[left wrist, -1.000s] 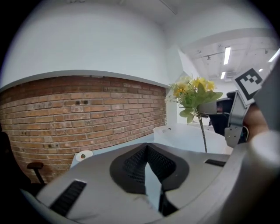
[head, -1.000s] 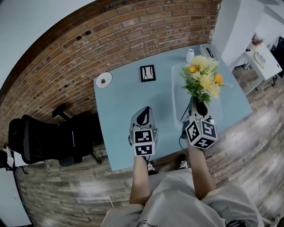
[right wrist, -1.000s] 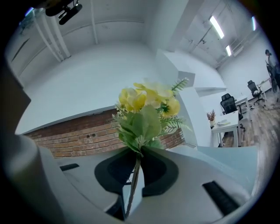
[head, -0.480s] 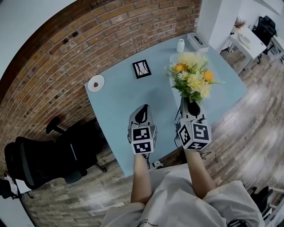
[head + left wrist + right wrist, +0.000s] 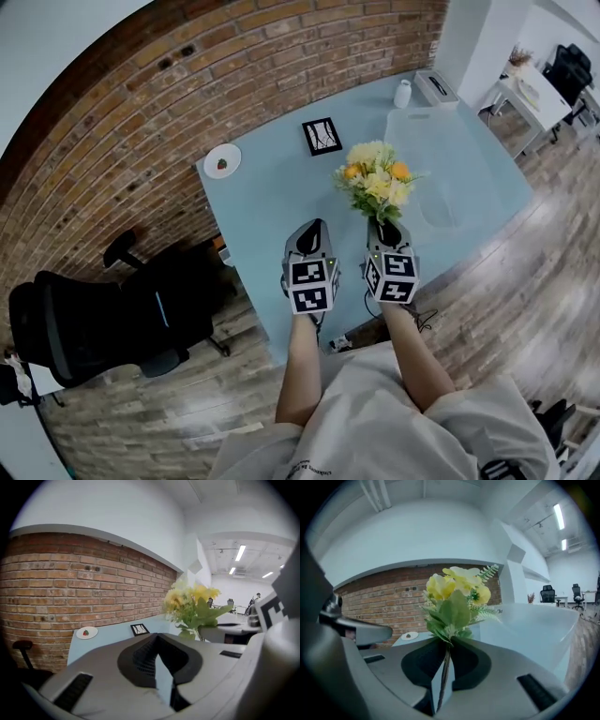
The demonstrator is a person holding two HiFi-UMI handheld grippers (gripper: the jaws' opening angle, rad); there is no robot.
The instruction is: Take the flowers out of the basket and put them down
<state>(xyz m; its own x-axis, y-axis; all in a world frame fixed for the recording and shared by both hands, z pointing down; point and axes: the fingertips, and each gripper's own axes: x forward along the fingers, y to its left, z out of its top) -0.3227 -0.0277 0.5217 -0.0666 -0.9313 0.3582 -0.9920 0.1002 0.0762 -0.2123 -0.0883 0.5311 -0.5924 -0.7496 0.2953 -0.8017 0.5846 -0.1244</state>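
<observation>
Before brick wall (image 5: 187, 94), blue table (image 5: 272, 192), perhaps wood floor (image 5: 525, 272).

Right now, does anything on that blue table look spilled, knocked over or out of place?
Nothing stands out. The flowers stand upright, their stems pinched in the right tool over the table. The small plate and the framed picture lie flat near the far edge, and nothing is spilled.
</observation>
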